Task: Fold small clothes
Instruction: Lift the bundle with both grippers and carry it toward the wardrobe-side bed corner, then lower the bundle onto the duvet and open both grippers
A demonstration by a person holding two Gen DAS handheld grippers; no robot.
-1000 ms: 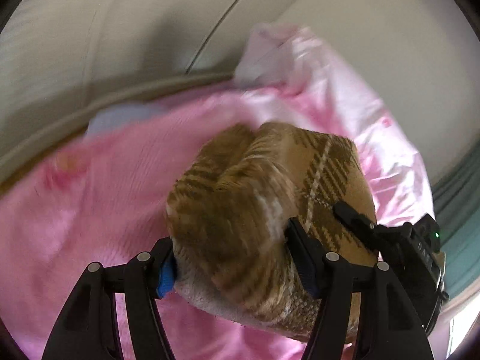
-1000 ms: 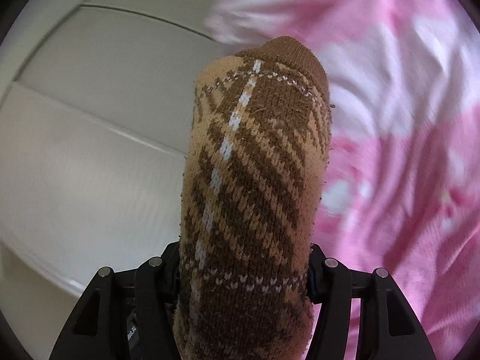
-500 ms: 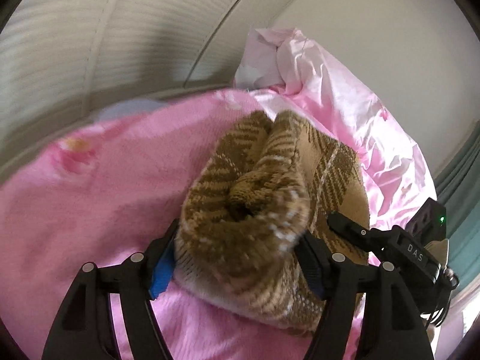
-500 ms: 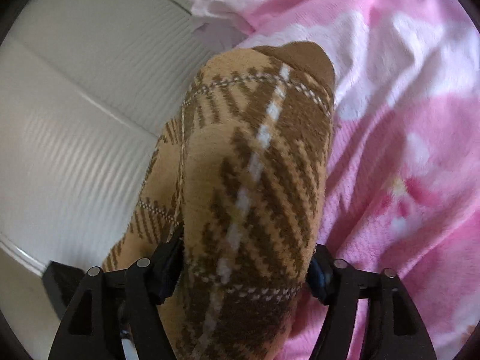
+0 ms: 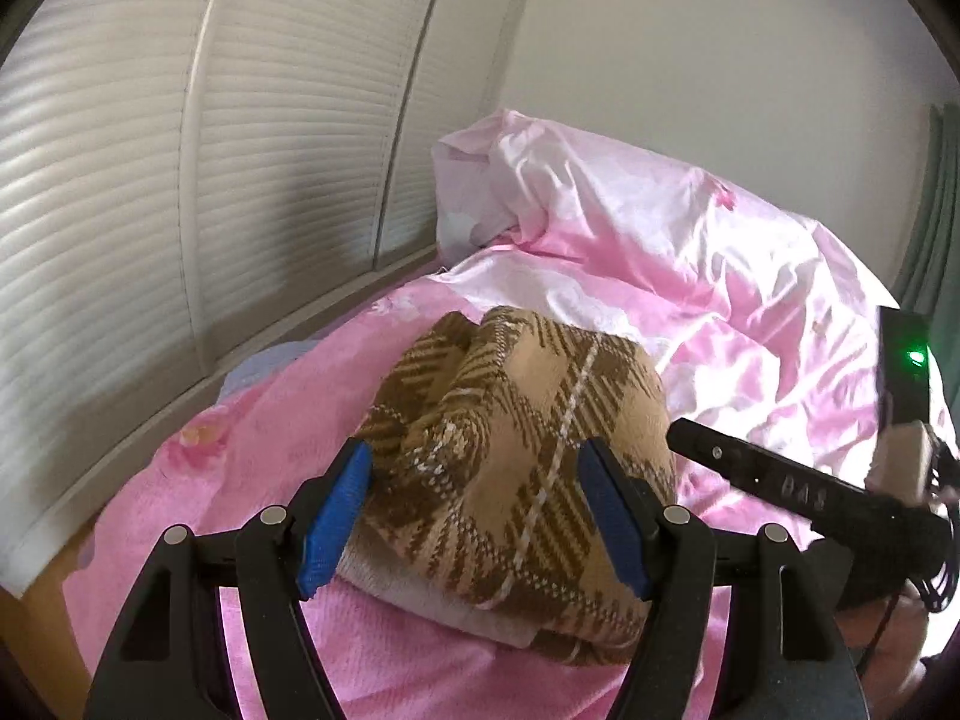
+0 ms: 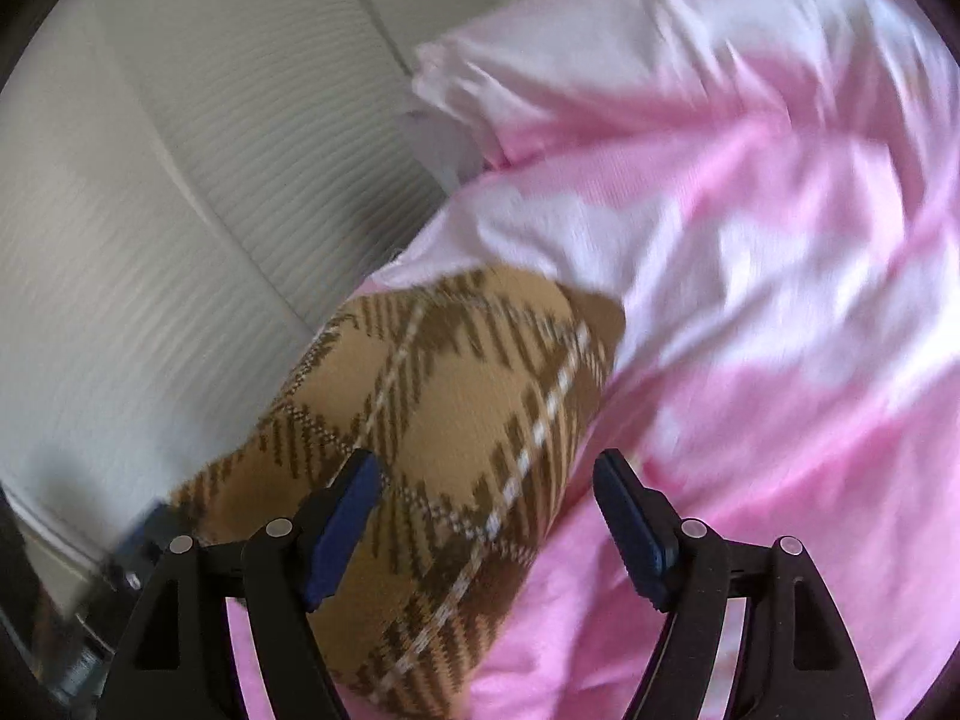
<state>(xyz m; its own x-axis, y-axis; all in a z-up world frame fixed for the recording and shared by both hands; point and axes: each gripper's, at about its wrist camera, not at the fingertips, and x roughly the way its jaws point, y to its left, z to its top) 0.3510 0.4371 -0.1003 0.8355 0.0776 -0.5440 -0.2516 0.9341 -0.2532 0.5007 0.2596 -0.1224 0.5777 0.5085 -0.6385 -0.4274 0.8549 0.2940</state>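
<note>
Left wrist view: sharp, daylit from the right; glare on the satin quilt point(image 5: 690, 252), soft shadow along the louvred doors point(image 5: 180, 180). Right wrist view: motion-blurred throughout. Both: fisheye bending, dark corner vignette.

Louvred white doors point(image 5: 180, 180), pink bedding point(image 5: 690, 276)
</note>
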